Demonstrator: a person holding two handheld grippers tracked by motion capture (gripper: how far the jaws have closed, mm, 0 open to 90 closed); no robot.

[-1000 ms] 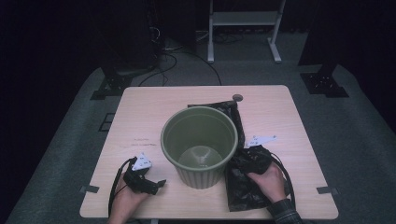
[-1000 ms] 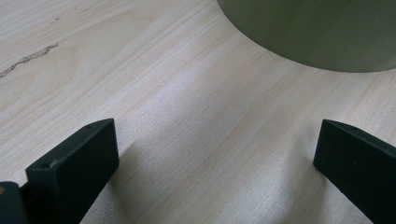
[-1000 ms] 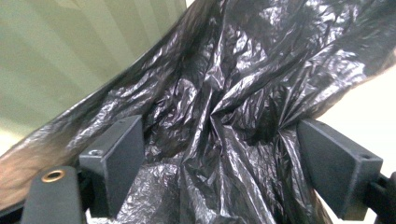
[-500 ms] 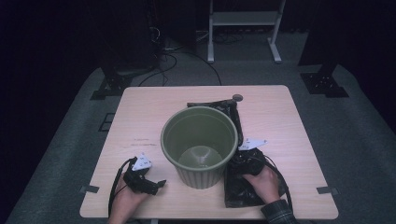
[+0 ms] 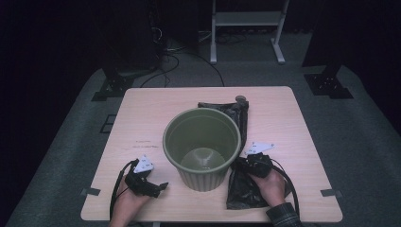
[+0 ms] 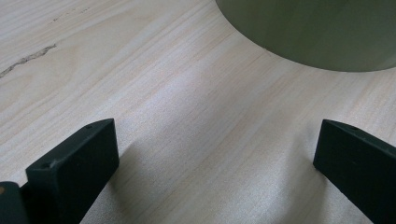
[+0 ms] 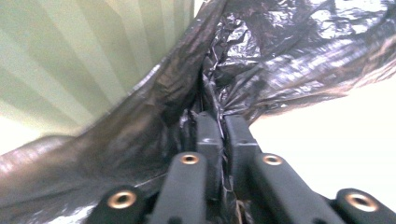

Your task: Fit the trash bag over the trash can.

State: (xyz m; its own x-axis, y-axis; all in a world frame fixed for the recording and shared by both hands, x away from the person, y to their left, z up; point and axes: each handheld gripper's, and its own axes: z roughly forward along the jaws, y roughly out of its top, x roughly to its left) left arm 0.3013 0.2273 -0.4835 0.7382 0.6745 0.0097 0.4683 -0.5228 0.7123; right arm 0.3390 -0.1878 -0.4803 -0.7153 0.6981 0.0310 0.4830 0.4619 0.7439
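High view, crumpled black plastic bag [image 5: 242, 187] lying lengthwise away from the person beside the upright olive-green ribbed plastic bin [image 5: 202, 146], right gripper [image 5: 249, 163] on it, left gripper view, left gripper [image 6: 215, 154] spread wide over bare light wooden table [image 6: 154, 93], bin ahead-right, right gripper view, jaws clamped on bag film.

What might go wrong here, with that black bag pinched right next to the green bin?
1. The right hand-held gripper is shut on a thin fold of the bag; a hard pull might tear it or let it slip.
2. The bag lies against the bin, so dragging it may shift or tip the bin.
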